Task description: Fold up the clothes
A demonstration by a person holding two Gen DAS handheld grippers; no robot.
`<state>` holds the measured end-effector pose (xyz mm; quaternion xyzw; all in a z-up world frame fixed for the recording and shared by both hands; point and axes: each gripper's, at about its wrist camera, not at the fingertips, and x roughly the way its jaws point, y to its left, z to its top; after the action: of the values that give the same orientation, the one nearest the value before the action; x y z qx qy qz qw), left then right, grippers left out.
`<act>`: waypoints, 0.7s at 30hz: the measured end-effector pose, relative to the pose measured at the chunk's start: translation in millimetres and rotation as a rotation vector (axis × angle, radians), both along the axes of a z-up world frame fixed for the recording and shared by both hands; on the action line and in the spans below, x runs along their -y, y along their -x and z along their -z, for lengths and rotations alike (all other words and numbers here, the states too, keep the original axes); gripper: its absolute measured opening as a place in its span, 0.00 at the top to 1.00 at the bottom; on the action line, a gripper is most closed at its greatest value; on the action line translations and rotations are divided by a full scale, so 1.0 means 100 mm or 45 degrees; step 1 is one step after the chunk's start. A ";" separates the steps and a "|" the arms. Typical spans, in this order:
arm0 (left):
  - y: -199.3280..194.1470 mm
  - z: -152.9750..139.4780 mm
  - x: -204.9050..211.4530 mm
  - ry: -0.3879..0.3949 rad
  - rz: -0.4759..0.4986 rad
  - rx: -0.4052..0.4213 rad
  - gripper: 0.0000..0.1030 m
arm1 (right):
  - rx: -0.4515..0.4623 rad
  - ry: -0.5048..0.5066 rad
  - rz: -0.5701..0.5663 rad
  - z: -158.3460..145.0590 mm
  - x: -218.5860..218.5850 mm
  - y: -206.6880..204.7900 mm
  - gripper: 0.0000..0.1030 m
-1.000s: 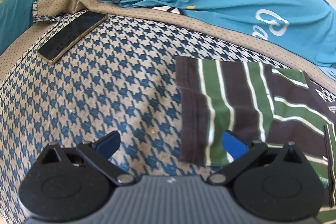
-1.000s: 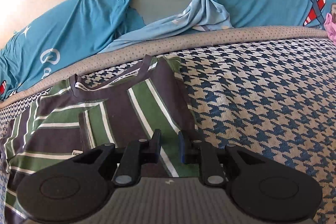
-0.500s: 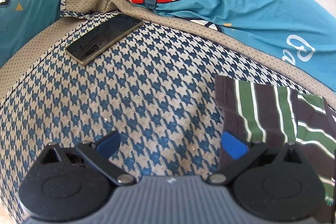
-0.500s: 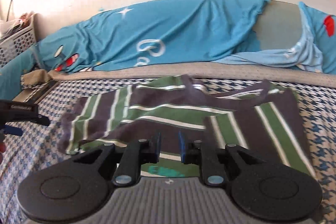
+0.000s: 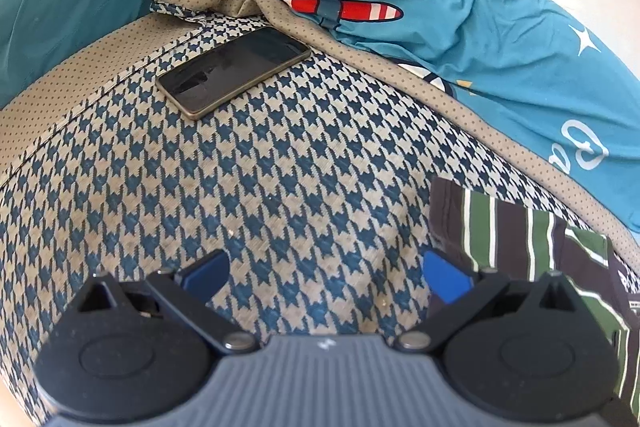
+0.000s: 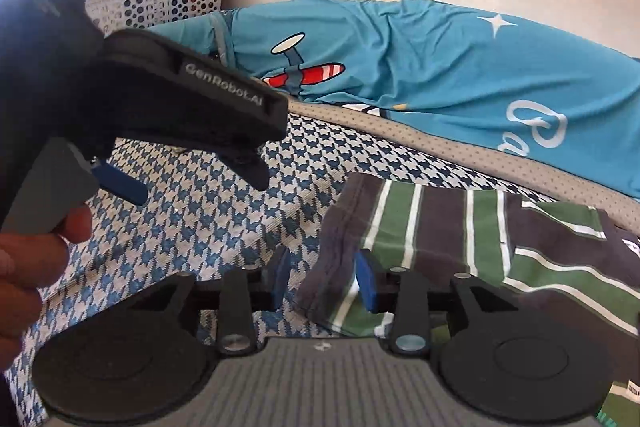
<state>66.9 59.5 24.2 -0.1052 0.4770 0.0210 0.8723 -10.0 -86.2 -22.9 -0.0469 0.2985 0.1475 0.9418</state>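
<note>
Two tongs are in play over the bed (image 5: 280,163), which wears a blue-and-beige houndstooth cover. Task item: a striped shirt (image 6: 500,251), brown and green with thin white lines, lying partly folded on the cover near the far edge, its layers overlapping toward the right. Right tongs (image 6: 324,277): jaws spread, empty, with the shirt's dark left corner sitting just ahead of and between the blue pads; one pad (image 6: 366,281) lies over the cloth's edge, the other over bare cover. Left tongs (image 5: 324,271): jaws spread wide, empty, held over bare houndstooth; from that camera the shirt (image 5: 520,239) lies to the right and slightly ahead, its near-left edge just beside the right-hand pad. In the right wrist view the left tongs (image 6: 192,115) hang higher, to the left of the shirt, gripped by a hand (image 6: 36,259). Judgement: the right tongs are the nearer to cloth, already at the shirt's left corner; the left would have to travel rightward to reach any edge. Shirt's stripes at the left end run away from the cameras, toward the teal airplane-print sheet (image 6: 440,67). Whether further folds remain cannot be settled from this. A phone (image 5: 234,71) lies on the far left of the bed, well apart from the shirt; a laundry basket (image 6: 160,1) stands behind.
</note>
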 end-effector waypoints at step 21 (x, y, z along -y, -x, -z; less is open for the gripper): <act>-0.01 0.07 -0.04 0.000 -0.021 -0.039 0.00 | -0.009 -0.130 0.175 0.19 0.28 -0.15 0.92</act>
<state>68.4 63.3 17.0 -0.1087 0.4896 0.0297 0.8646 5.5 -114.1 -42.0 0.0224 0.2963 0.0979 0.9498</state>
